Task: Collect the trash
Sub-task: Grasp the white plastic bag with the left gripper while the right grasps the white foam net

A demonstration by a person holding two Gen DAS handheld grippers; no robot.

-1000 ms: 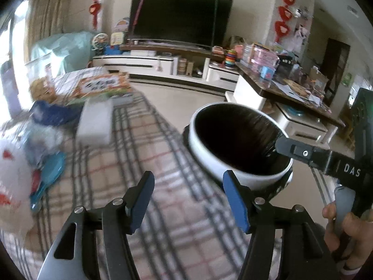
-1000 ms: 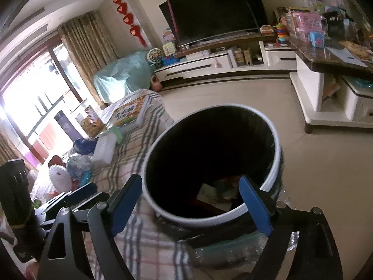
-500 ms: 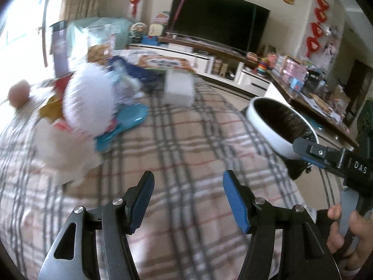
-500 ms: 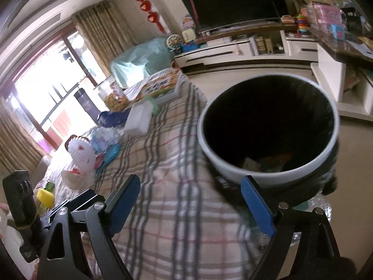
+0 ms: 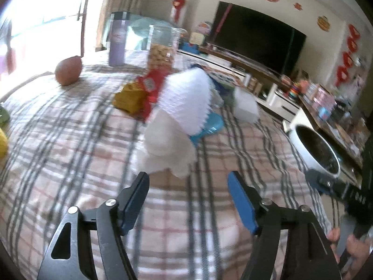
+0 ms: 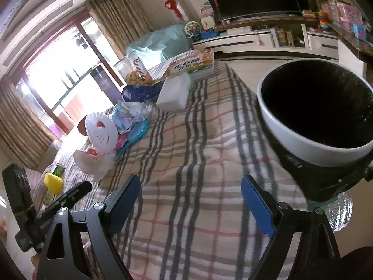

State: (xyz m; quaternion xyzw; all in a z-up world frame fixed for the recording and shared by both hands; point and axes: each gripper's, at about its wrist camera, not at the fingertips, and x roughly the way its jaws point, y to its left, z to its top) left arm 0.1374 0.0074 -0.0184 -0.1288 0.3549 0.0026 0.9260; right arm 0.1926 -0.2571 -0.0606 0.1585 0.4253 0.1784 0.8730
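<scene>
A heap of trash lies on the plaid-covered table (image 5: 70,163): a white foam net (image 5: 186,98), crumpled white tissue (image 5: 167,149), a red wrapper (image 5: 151,86) and a yellow wrapper (image 5: 130,98). My left gripper (image 5: 187,182) hovers just short of the tissue. Its jaws are opening and nothing is between them. The white-rimmed bin (image 6: 314,149) with a black liner stands at the table's right edge, also seen as the bin (image 5: 303,149) in the left wrist view. My right gripper (image 6: 191,182) stands open and empty over the cloth, left of the bin. The foam net (image 6: 100,133) lies far to its left.
A snack jar (image 5: 163,46), a purple bottle (image 5: 117,39) and a brown round fruit (image 5: 68,70) stand at the far side. A white pack (image 6: 173,91), a printed box (image 6: 191,64) and a blue plastic dish (image 6: 137,133) lie nearby. A yellow-capped bottle (image 6: 53,182) is at the left.
Both views have swung left, away from the bin toward the trash heap. The tissue now lies just ahead of my left gripper, whose jaws stand wider.
</scene>
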